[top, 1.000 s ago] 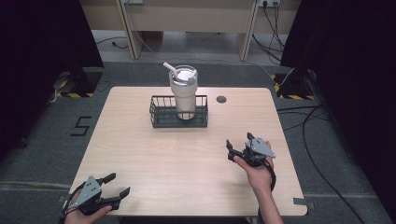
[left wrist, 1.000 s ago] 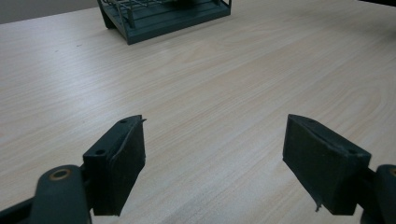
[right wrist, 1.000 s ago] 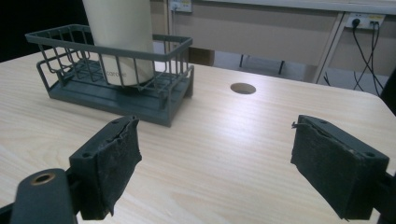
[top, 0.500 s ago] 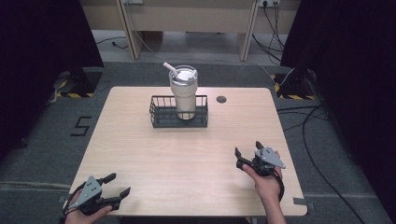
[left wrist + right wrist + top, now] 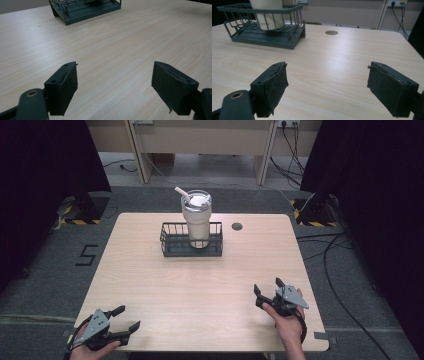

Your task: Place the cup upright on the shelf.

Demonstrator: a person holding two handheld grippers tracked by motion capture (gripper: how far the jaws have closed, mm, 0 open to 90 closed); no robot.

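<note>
Cream tumbler (image 5: 265, 13) top cut off; left gripper (image 5: 126, 318) partly off-frame.

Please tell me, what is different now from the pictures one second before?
The right tool moved back toward the person's near edge of the table, staying open and empty. Nothing was grasped or released. The left tool, the tumbler and the wire basket stayed as they were.
</note>
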